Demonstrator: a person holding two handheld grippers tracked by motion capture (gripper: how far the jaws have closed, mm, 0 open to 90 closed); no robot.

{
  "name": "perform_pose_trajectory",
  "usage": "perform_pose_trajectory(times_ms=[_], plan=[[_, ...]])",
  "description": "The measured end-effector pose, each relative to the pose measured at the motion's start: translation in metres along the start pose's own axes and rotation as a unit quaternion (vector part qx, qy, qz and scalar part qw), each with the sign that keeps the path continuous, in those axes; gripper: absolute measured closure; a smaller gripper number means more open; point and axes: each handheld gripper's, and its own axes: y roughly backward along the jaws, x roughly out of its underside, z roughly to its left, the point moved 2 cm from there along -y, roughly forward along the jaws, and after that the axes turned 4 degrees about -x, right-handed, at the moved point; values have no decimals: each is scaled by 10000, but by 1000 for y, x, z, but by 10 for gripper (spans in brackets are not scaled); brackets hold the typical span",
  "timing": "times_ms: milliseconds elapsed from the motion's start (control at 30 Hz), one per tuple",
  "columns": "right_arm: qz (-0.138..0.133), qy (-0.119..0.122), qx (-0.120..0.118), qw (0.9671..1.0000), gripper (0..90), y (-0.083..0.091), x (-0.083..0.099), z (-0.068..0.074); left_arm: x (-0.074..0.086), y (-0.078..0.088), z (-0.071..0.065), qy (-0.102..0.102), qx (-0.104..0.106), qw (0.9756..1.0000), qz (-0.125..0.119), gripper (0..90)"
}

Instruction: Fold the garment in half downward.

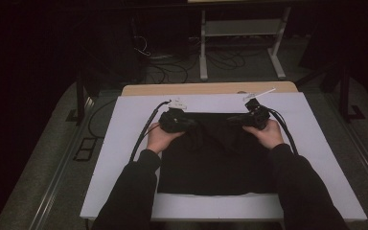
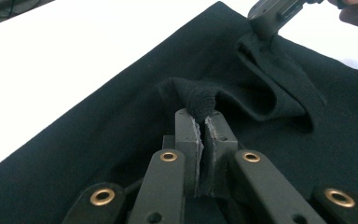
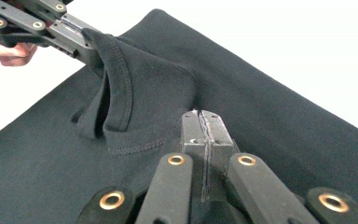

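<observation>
both tools pinch black cloth (image 1: 215, 158) on white table (image 1: 124, 143); dark room, cables (image 1: 172, 72) behind.

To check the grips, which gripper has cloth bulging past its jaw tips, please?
The left gripper: black garment cloth bulges above its tips, while the right gripper's shut tips show none protruding.

Matt black knit cloth garment (image 3: 158, 88) on smooth white board (image 1: 124, 143).

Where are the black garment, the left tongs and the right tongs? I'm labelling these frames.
black garment (image 1: 215, 167): high view, flat lower part of the cloth.
left tongs (image 2: 204, 117): left gripper view, tips pinching a fold of cloth.
right tongs (image 3: 201, 115): right gripper view, closed tips at the cloth.
</observation>
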Motion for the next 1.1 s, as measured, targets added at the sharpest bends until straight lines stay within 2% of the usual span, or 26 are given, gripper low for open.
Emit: perform_pose_trajectory(times_ms=[200, 500, 600, 800, 967, 1033, 1100], plan=[[-135, 96, -82, 9998, 884, 15, 9, 9, 8, 13, -8, 91, -9, 9999, -63, 845], [-398, 362, -211, 9983, 883, 36, 19, 31, 6, 28, -25, -47, 12, 9999, -119, 844], [-388, 463, -257, 9978, 884, 38, 23, 38, 7, 32, -31, -126, 6, 9999, -88, 843], [-331, 451, -317, 9979, 884, 40, 33, 44, 14, 37, -42, -230, -37, 9997, 45, 842], [-287, 433, -695, 9962, 884, 43, 43, 52, 20, 42, -49, -307, -9, 9994, 175, 842], [-265, 438, -786, 9956, 884, 44, 47, 56, 23, 43, -52, -373, -44, 9990, 261, 842], [-240, 451, -870, 9949, 884, 44, 51, 59, 26, 43, -54, -349, -39, 9989, 295, 842]])
